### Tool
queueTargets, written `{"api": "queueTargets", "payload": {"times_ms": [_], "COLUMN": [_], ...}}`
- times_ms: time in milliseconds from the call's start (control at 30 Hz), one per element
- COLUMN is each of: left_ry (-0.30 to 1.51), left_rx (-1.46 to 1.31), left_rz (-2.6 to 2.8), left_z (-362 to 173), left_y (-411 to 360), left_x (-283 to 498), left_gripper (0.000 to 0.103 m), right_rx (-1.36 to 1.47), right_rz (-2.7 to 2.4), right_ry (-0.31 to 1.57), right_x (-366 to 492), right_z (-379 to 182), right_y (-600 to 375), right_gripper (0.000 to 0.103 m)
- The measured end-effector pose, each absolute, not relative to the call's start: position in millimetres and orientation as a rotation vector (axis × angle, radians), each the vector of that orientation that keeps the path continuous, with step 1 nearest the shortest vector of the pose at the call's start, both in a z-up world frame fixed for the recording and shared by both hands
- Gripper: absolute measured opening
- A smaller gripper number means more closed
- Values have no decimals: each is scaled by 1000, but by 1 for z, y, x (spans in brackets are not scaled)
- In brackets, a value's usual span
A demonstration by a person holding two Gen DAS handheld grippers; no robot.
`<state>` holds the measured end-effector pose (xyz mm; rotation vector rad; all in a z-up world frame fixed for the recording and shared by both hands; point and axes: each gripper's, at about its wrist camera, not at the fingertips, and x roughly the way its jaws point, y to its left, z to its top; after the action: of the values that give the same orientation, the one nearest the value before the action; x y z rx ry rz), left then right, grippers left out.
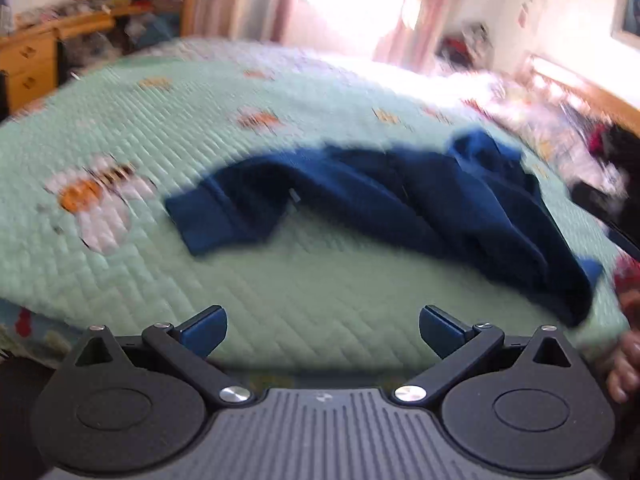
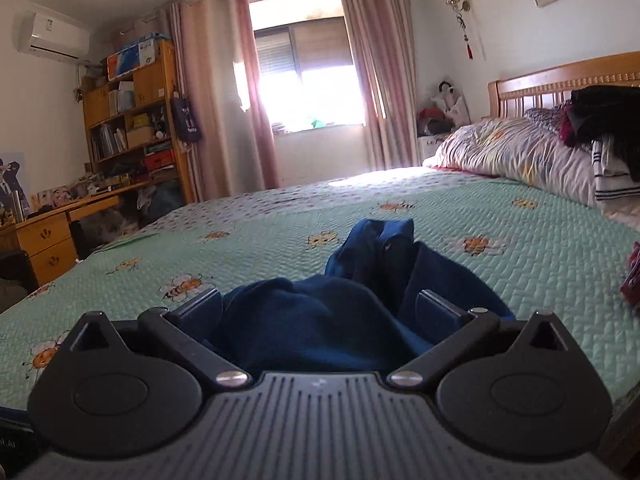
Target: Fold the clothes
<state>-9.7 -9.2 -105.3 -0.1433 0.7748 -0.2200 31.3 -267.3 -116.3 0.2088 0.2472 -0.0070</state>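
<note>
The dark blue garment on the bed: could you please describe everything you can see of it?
The dark blue garment is soft, thick-looking fabric, lying crumpled and unfolded on the green quilted bedspread. One cuffed end stretches flat toward the left in the left wrist view. A bunched part sits between the open right gripper's fingers, unpinched.

Garment (image 2: 360, 300) on bedspread (image 2: 280, 232), pillow (image 2: 520, 152) behind right, desk (image 2: 52, 232) left.

Left wrist view smeared by motion blur: quilt (image 1: 280, 112) print, desk (image 1: 36, 60) clutter unreadable; blue garment (image 1: 400, 200) far end runs behind a hand (image 1: 624, 364) cut by right edge; right wrist view: garment's near part hidden behind gripper body; dark clothes pile (image 2: 608, 120) cropped at right edge.
</note>
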Motion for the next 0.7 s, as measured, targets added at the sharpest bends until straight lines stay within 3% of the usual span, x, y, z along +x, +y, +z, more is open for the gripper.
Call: {"api": "queueTargets", "payload": {"times_ms": [333, 700], "left_ry": [789, 763], "left_rx": [-154, -146], "left_rz": [-333, -149], "left_z": [-111, -101], "left_y": [-21, -4], "left_x": [-17, -3], "left_gripper": [102, 102], "right_rx": [348, 211], "right_rz": [9, 11], "right_ry": [264, 403], "right_x": [26, 40], "right_z": [-133, -126], "right_y": [-276, -251], "right_gripper": [102, 102]}}
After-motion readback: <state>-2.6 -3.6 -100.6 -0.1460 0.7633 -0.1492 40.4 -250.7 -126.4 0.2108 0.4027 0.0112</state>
